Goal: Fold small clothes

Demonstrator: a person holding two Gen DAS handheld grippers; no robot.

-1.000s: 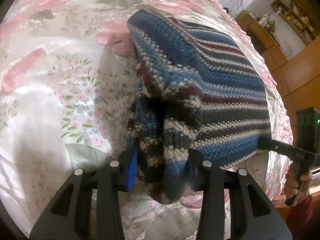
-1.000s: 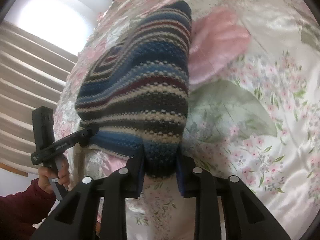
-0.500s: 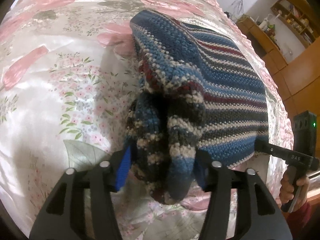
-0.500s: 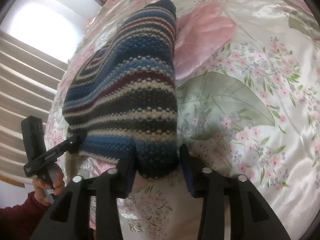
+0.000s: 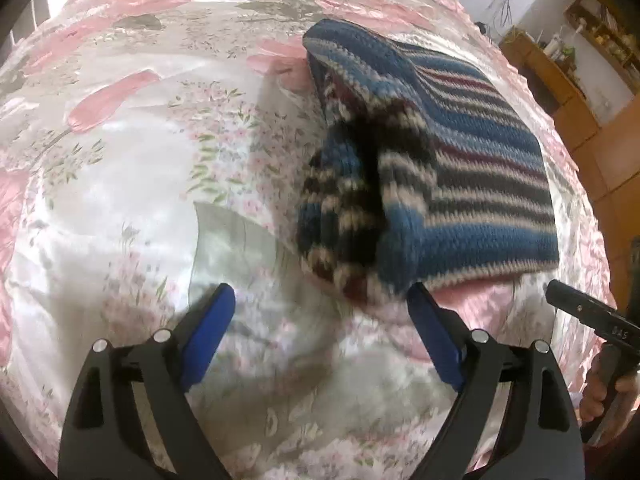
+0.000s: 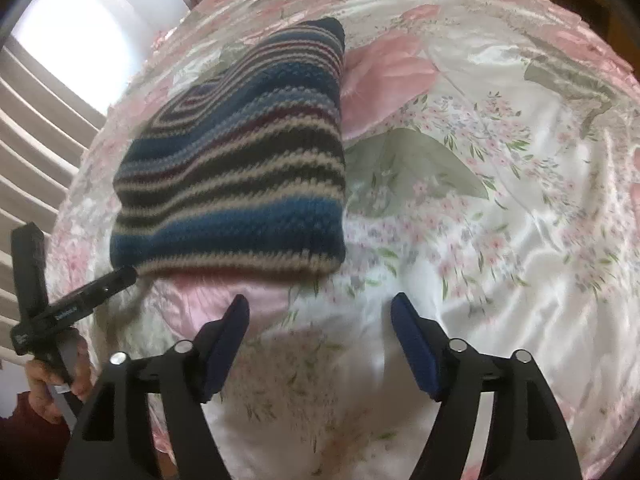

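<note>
Claws (image 5: 320, 308) (image 6: 320, 316) both wide, clear of sweater (image 6: 240, 184).

Open floral bedspread (image 5: 132, 184) left and right of the folded striped knit (image 6: 248, 184); clear strip along its near hem, before both tools.

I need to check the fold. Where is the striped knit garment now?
The striped knit garment lies folded on the floral bedspread, just ahead of both open tools, held by neither; in the right wrist view it sits left of centre.
</note>
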